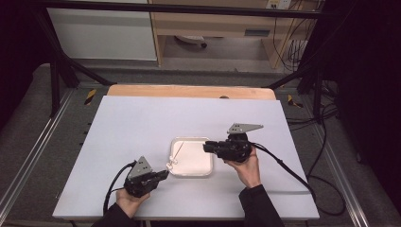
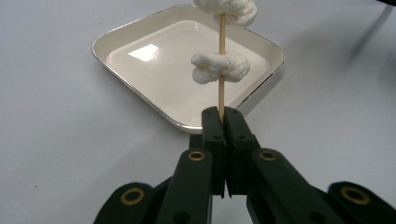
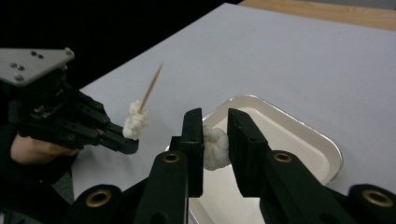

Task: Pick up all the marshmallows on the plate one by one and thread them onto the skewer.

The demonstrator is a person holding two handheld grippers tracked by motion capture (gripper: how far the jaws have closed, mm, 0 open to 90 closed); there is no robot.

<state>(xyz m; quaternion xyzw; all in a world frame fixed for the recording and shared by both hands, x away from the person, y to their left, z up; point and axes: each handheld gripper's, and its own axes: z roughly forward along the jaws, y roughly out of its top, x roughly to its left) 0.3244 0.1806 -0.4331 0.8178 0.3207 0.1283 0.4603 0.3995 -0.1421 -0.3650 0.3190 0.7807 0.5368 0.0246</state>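
- Wooden skewer (image 2: 222,88) clamped at its lower end between the tightly closed jaws of the left gripper (image 2: 223,114), pointing up and forward over the tray (image 2: 116,39).
- In the left gripper view, two white marshmallow pieces already threaded: one (image 2: 219,67) in the middle of the stick, another (image 2: 226,9) higher, near the top edge of the picture.
- In the right gripper view, seen from the other side: the left gripper (image 3: 123,142) with one white piece (image 3: 135,121) close to its jaws and the bare pointed tip (image 3: 156,74) free above.
- Third marshmallow (image 3: 215,148) pinched between the jaws of the right gripper (image 3: 215,140), squeezed a little, lifted above the tray (image 3: 327,144).
- In the high view, right gripper (image 1: 210,147) hanging over the right edge of the tray, left gripper (image 1: 163,176) just beside its near left corner.
- Tray itself looking empty, no more pieces visible inside.
- Judged progress: well past the half; left to do, bringing the held piece to the tip and pushing it down on the stick.
- White table (image 1: 132,127) around bare.
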